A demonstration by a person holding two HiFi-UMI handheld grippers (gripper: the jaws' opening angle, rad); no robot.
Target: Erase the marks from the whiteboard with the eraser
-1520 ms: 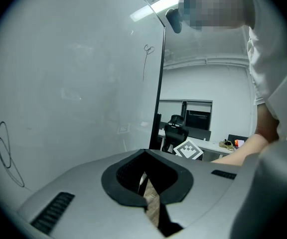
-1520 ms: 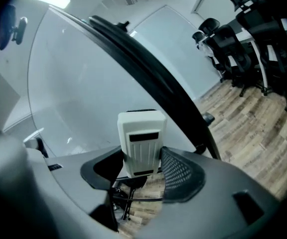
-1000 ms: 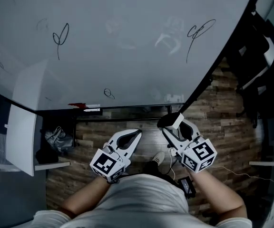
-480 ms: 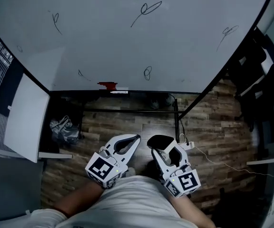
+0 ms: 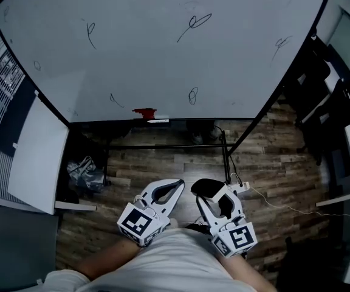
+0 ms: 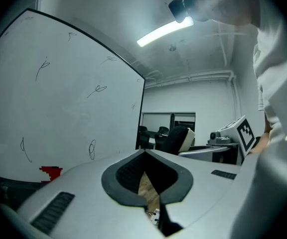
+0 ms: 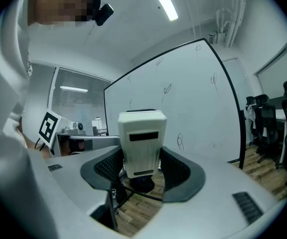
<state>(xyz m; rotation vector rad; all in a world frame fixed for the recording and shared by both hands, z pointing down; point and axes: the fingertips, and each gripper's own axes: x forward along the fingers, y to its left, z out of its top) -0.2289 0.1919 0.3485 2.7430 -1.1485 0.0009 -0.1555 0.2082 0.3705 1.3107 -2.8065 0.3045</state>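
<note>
Vs 1 s ago: the whole whiteboard point(image 5: 163, 59) is in frame and further off, and the right gripper has dropped back from its lower edge. Left gripper point(image 5: 178, 184): jaws closed tip to tip, nothing in them. Right gripper point(image 5: 213, 191) just beside it, clamped on the eraser point(image 5: 205, 185). Eraser's long axis runs along the jaws, pointing at the board, well clear of it. Marks point(image 5: 193, 23) unerased.
</note>
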